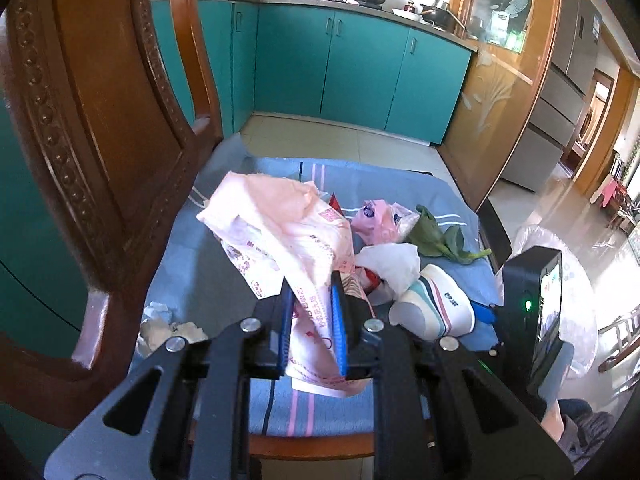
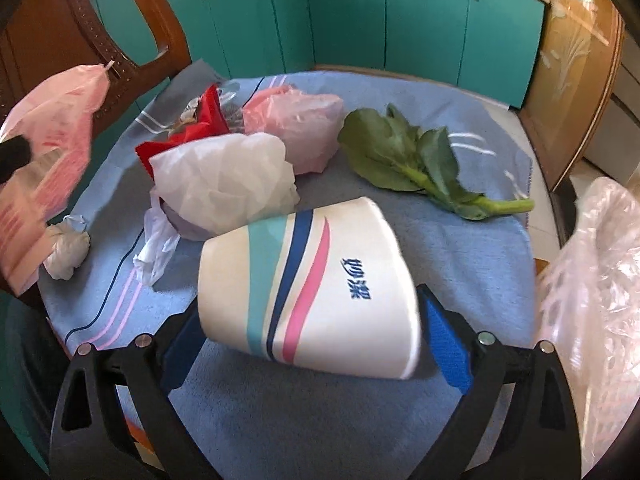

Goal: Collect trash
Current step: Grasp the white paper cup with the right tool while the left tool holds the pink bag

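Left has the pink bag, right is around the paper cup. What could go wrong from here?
1. The pink printed bag hangs loose from the shut left gripper; it may drag the white tissue along.
2. The right gripper is open around the tipped paper cup; closing could crush it.

Pink printed plastic bag (image 1: 288, 240) lifted, crumpled, at left. White paper cup (image 2: 308, 284) with teal, navy, pink stripes on its side, near. Crumpled white bag (image 2: 224, 184) behind it, pink bag (image 2: 300, 128) farther, red wrapper (image 2: 200, 128) far left, green leaf (image 2: 416, 160) right, tissue wad (image 2: 66, 248) left.
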### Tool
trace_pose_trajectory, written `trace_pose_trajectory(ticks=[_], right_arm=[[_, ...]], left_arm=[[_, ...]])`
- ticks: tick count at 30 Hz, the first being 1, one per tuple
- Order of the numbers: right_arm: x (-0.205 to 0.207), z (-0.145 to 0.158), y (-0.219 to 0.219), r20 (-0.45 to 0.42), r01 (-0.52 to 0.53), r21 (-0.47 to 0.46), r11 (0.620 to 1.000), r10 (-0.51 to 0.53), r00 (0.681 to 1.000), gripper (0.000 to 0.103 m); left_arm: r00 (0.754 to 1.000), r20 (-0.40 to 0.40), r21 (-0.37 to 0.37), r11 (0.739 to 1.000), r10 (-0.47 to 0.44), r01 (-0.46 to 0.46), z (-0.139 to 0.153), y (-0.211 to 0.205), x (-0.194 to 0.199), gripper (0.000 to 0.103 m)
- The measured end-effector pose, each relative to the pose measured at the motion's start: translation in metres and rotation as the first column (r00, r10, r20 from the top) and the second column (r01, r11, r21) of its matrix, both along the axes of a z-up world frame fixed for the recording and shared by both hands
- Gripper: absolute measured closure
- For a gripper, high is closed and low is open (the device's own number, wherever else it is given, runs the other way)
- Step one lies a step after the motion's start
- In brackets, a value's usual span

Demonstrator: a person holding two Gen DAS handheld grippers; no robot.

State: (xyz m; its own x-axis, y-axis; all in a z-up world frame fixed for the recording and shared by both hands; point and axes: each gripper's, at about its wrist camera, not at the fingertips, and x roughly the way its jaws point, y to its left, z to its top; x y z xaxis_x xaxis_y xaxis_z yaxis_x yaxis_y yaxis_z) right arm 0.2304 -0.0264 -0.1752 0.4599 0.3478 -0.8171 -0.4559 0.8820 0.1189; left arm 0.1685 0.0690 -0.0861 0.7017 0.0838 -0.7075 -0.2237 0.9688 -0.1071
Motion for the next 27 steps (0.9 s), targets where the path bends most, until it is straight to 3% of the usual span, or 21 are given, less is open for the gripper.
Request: trace_pose_trajectory(ticks=[2,8,19,27], right_arm=[[-0.001,0.002,0.000,-0.004,-0.001,0.007,1.000,0.001,1.000,0.018],[-0.015,0.014,-0.010,0.043,-0.007,0.006,1.000,0.007,0.999,0.018],[-0.035,0.058,-0.057,0.216,0.078,0.059,0.995,-0.089,0.972,0.018],[-0.043,0.067,-0.068,0.251,0.081,0.058,0.995,-0.093,0.963,0.018]], left_arm=[[1.000,-0.001,-0.003,1.000,0.003,-0.003,0.002,0.002,-0.003,0.084],[1.000,0.014,-0.002,1.000,0.018,-0.018,0.006,0.010,-0.008,0.083],[0.999,-0.019,0.063,0.998,0.026,-0.024,-0.006,0.002,-0.003,0.083],[0.999,-0.029,0.106,0.994,0.020,-0.017,-0.011,-0.009,0.001,0.083]])
